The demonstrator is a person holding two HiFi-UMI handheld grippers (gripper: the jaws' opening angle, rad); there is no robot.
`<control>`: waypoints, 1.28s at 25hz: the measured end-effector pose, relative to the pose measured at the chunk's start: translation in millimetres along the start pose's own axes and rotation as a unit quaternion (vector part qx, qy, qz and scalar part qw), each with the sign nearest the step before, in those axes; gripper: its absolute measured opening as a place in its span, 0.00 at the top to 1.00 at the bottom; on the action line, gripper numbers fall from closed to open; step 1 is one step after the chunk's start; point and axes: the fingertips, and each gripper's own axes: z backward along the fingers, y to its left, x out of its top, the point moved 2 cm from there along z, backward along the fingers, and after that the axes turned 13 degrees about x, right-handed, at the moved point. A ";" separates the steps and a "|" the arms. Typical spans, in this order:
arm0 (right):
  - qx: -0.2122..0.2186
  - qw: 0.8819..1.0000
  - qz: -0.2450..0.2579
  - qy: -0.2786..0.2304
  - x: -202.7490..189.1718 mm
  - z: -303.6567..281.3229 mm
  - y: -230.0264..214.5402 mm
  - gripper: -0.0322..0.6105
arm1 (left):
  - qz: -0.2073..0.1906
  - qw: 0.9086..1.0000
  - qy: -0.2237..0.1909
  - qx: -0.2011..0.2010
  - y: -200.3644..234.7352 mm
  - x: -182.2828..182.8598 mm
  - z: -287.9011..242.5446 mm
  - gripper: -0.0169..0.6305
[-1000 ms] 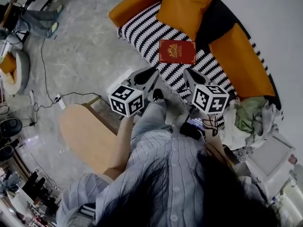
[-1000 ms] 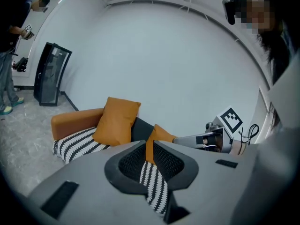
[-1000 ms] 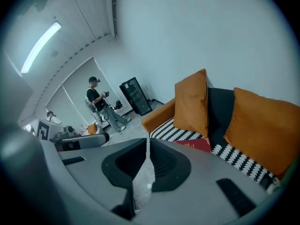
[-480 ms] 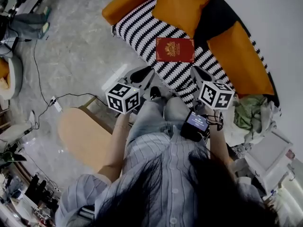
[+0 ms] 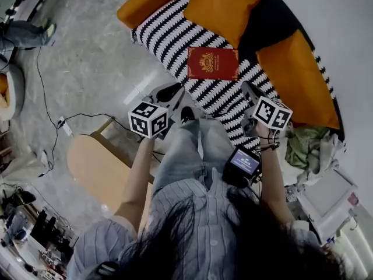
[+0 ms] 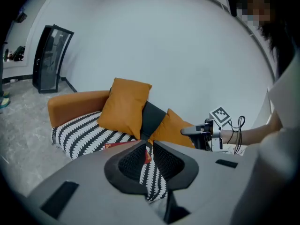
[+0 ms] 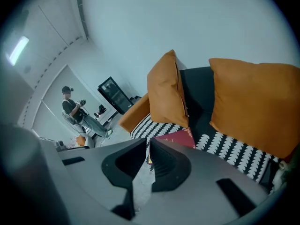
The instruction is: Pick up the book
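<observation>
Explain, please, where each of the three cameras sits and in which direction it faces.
Head view: on the person's head, facing steeply down at the sofa and red book; hair, shirt, forearms, left gripper and right gripper show.
Left gripper view: on the left gripper, facing along its shut fingers to the sofa; right gripper and forearm show.
Right gripper view: on the right gripper, facing along its shut fingers to the cushions; nothing of the holder's body shows.
Shared: all three show the book.

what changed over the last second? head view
Both grippers sank toward the sofa and spread apart: the left gripper drifted slightly left, the right gripper right. Nothing was taken hold of; both stayed shut and empty. The red book still lies flat on the striped seat, untouched.
</observation>
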 end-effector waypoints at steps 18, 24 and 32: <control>-0.009 0.994 0.070 0.085 -22.8 -100.5 -149.7 0.89 | 0.006 0.994 0.112 -0.001 59.1 -70.3 -149.3 0.77; -0.003 0.994 0.056 0.090 -32.8 -126.8 -193.3 0.89 | 0.021 0.990 0.141 0.016 85.4 -99.9 -191.4 0.77; 0.008 0.992 0.046 0.121 -42.2 -150.9 -219.2 0.89 | 0.034 0.982 0.185 0.034 112.9 -111.4 -223.3 0.74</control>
